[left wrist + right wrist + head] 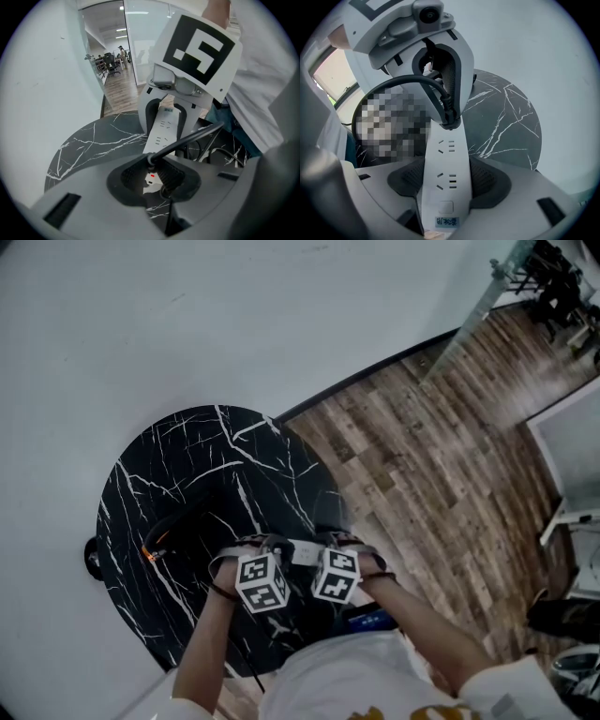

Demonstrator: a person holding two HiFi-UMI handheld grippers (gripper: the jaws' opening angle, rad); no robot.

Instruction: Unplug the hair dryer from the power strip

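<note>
A white power strip lies on the black marble table, between my two grippers. My right gripper is shut on the strip near its switch end, its pads pressing on both long sides. My left gripper is shut on the black plug, which sits at the strip's other end. In the right gripper view the plug rests against the strip's face. Its black cable runs off to the right. The dark hair dryer lies left of the grippers, hard to make out.
The round table stands against a pale wall, with wooden floor to its right. Loose black cable loops on the tabletop beside the strip. A person's arms and white shirt fill the bottom of the head view.
</note>
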